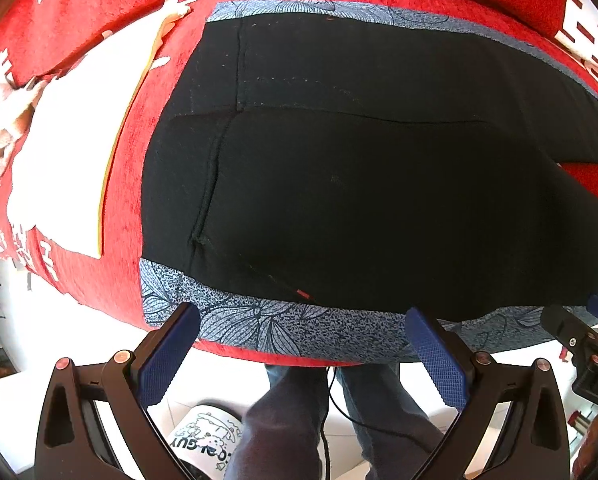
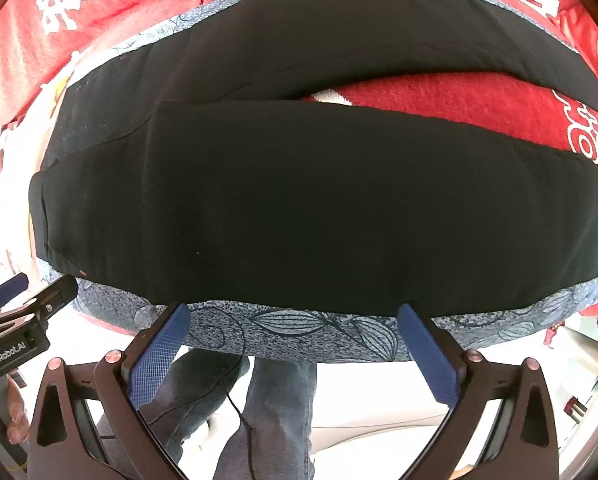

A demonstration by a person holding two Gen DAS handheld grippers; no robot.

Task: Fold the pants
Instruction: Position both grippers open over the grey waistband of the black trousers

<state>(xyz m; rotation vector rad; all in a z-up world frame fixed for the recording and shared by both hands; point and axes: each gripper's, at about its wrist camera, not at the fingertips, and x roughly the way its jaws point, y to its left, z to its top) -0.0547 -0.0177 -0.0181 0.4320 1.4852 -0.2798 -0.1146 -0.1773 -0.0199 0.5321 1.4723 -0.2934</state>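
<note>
Black pants (image 1: pixel 339 180) lie flat on a red cloth, with a blue floral side stripe (image 1: pixel 259 320) along the near edge. The waist end is at the left of the left wrist view. In the right wrist view the two legs (image 2: pixel 319 200) spread apart to the right, with red cloth showing between them. My left gripper (image 1: pixel 301 316) is open, its fingertips just over the floral stripe at the near edge. My right gripper (image 2: pixel 293 312) is open too, and hovers at the stripe further along the leg. Each gripper shows at the edge of the other's view: right gripper (image 1: pixel 579 314), left gripper (image 2: pixel 35 288).
The red cloth (image 1: pixel 99 20) bears white characters and a large white print (image 1: pixel 71 160). The table's near edge runs just below the pants. Under it are a person's legs in jeans (image 1: pixel 379 408), a dangling cable (image 2: pixel 243 420) and a white printed object (image 1: pixel 207 436) on the floor.
</note>
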